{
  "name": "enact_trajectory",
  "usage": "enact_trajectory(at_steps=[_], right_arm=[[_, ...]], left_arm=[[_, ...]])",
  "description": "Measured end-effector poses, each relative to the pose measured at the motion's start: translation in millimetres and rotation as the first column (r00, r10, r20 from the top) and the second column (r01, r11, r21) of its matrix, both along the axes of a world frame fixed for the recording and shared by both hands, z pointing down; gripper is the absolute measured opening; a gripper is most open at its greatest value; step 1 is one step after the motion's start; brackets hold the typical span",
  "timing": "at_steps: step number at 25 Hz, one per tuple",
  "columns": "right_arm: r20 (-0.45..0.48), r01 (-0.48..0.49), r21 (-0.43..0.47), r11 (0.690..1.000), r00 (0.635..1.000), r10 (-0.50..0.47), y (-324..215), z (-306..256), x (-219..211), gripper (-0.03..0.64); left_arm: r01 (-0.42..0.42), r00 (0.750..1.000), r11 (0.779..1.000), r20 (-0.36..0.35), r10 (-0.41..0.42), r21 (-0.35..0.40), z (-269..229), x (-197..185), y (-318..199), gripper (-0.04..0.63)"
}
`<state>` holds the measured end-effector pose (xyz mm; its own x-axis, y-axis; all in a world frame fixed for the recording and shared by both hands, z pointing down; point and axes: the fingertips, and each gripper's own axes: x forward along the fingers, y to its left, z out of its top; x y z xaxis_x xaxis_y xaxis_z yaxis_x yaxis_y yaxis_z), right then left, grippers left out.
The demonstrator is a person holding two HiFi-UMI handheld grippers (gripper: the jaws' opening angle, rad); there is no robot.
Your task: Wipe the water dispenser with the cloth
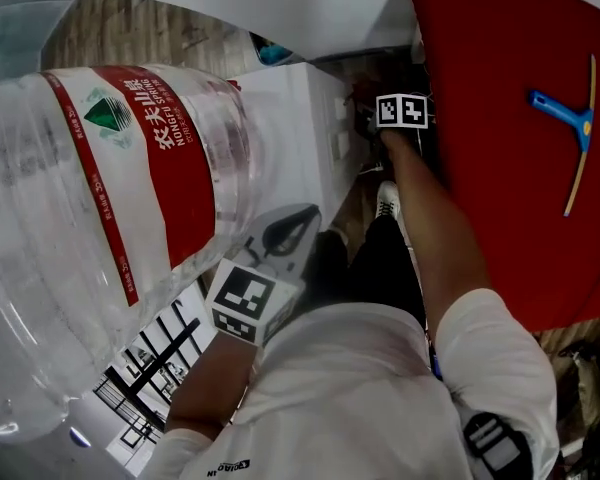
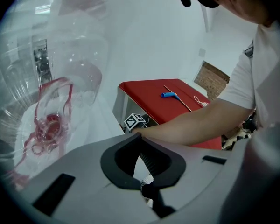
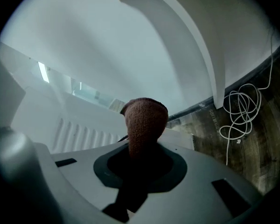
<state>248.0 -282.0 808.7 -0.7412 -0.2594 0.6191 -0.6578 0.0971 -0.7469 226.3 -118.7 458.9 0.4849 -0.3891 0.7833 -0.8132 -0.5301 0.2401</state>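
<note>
The brown cloth (image 3: 144, 118) is pinched tight in the right gripper (image 3: 139, 155). The claw is closed on it, and a folded lump of cloth sticks out past the jaws. It is held low down, just beside the white water dispenser (image 1: 300, 118), where a row of little slots can be seen in its side. Whether the cloth is touching the white side cannot be told.

The left gripper (image 1: 280, 238) is held near the big water bottle (image 1: 100, 228) that sits on top. Its claw is closed too, and nothing is held in it.

The wiping looks to be just at its start. For a good job, the lump of cloth should be pushed softly but firmly on the white side, then slid in long, straight lines, so no spot is missed. The claw should be squeezed hard the whole time, or the cloth may be pulled out.

The slots may need small, slow strokes. The white cable (image 3: 240, 120) on the floor should not be snagged. The bottle should not be bumped by the empty claw.

A red table (image 1: 490, 168) with a blue squeegee (image 1: 565, 118) on it is seen well off to the side.
</note>
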Motion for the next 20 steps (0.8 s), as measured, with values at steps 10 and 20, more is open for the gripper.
enact_trajectory(at_steps=[10,20], right_arm=[[-0.044,-0.029,-0.033,0.999,0.999,0.028,-2.3,31.0,-0.1,0.058],[-0.078,-0.057,0.063,0.996,0.995,0.062,10.9,-10.5,2.7,0.058]], left_arm=[[-0.004,1.0,1.0,0.011,0.004,0.009,-2.6,-3.8,8.6,-0.011],[-0.004,1.0,0.998,-0.015,0.005,0.057,-14.6,-16.1,32.3,-0.011]])
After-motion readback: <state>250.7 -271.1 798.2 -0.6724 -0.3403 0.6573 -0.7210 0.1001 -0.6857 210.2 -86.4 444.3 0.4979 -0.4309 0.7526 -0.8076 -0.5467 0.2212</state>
